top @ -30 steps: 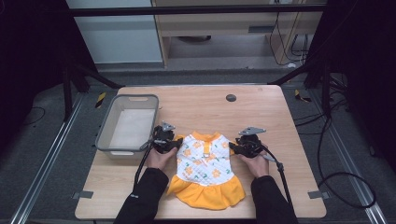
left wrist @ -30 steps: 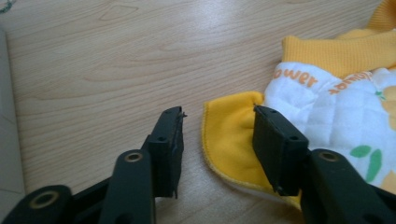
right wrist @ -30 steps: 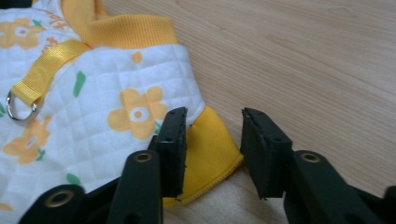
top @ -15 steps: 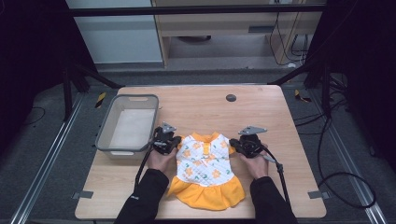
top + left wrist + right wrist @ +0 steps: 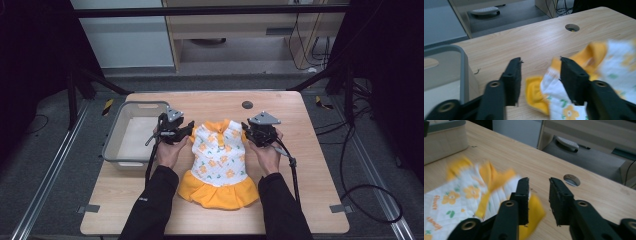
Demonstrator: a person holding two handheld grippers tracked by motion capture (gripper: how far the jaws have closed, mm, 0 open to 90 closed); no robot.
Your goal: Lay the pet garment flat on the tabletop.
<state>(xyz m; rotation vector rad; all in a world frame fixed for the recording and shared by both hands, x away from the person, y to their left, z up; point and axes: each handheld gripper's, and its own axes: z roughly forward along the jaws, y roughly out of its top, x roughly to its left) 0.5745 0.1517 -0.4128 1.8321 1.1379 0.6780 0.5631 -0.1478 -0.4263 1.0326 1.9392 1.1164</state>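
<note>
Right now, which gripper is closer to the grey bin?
Left. The left gripper hangs right beside the bin; the right gripper is across the dress from it.

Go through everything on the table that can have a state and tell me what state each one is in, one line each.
Dress: spread flat on the table, collar away from the person.
Left gripper: open, jaws just opening, a sleeve edge between them unpinched.
Right gripper: open, jaws just opening, nothing clamped.
Bin: upright; contents hard to tell.

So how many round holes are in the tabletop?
1: a single hole near the table's far edge, beyond the dress and right of the bin. Cloth or arms could hide others.
</note>
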